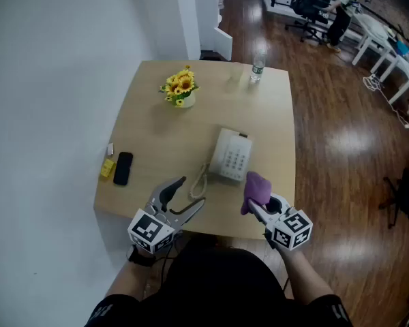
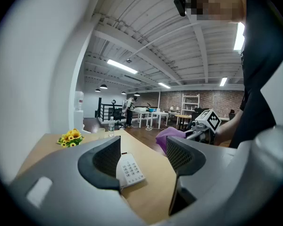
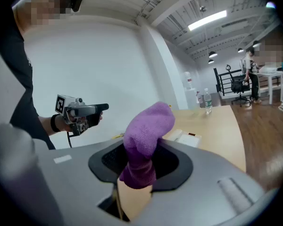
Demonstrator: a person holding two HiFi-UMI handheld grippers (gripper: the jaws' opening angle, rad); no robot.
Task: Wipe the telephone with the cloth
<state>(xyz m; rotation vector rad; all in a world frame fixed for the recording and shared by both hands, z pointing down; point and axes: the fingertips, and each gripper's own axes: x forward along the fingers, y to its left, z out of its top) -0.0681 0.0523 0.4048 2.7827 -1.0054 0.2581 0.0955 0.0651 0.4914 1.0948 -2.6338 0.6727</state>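
A wooden table [image 1: 150,148] stands by a white wall [image 1: 54,80]. The telephone [image 1: 230,157] lies near its middle. The right gripper [image 1: 254,207] pinches the purple cloth [image 1: 257,189] just beside it. The left gripper [image 1: 193,191] gapes wide, empty. Soft, slow rubs over the buttons [image 1: 235,161] should work best.

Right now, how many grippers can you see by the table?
2. The left gripper is over the table's near edge, open and empty. The right gripper is to its right, shut on the purple cloth, close to the telephone. None seem hidden.
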